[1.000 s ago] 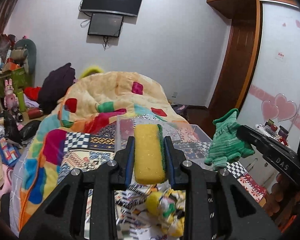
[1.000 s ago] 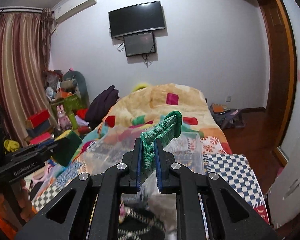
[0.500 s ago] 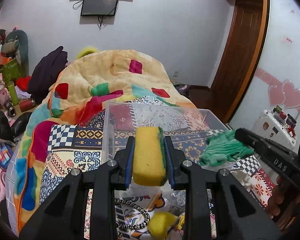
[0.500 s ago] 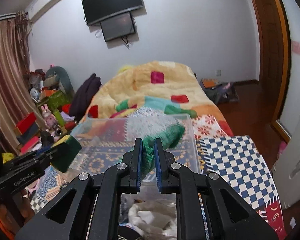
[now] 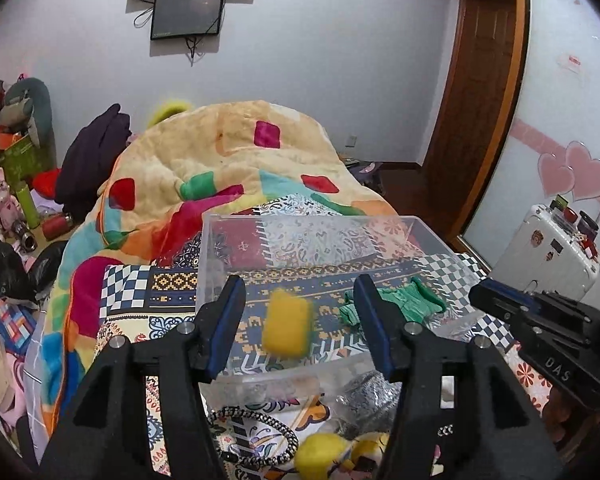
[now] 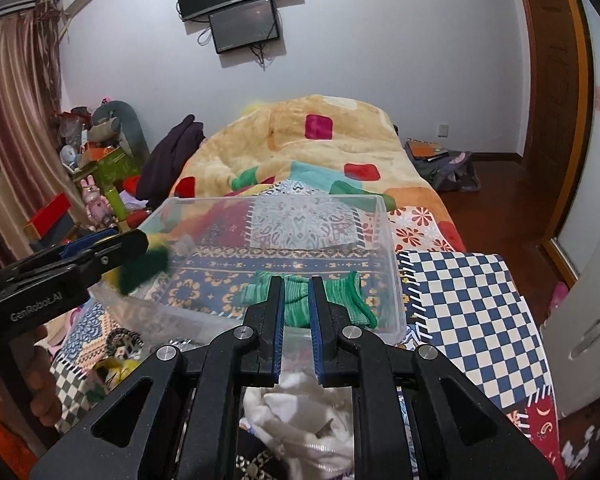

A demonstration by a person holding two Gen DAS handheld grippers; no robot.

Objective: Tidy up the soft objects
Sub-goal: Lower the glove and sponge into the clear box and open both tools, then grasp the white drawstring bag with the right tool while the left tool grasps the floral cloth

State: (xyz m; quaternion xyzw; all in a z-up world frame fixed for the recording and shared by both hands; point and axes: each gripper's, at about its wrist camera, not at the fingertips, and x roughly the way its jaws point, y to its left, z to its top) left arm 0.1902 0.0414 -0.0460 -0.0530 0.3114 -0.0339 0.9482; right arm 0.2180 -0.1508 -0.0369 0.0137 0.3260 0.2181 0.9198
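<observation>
Left gripper (image 5: 300, 320) jaws wide open, sponge (image 5: 286, 328) blurred between them, over clear bin (image 5: 428, 232). Right gripper (image 6: 296, 320) jaws slightly parted, nothing pinched; green cloth (image 6: 340, 300) lies in bin. Tip: stay above rim, lift straight out before next grab.

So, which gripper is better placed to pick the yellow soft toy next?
Left. The left gripper is wide open, the yellow soft toy right below it; the right gripper is at the green glove.

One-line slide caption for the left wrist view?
Left gripper open above the clear plastic bin, yellow sponge blurred between its fingers, green knitted cloth lying inside.
</observation>
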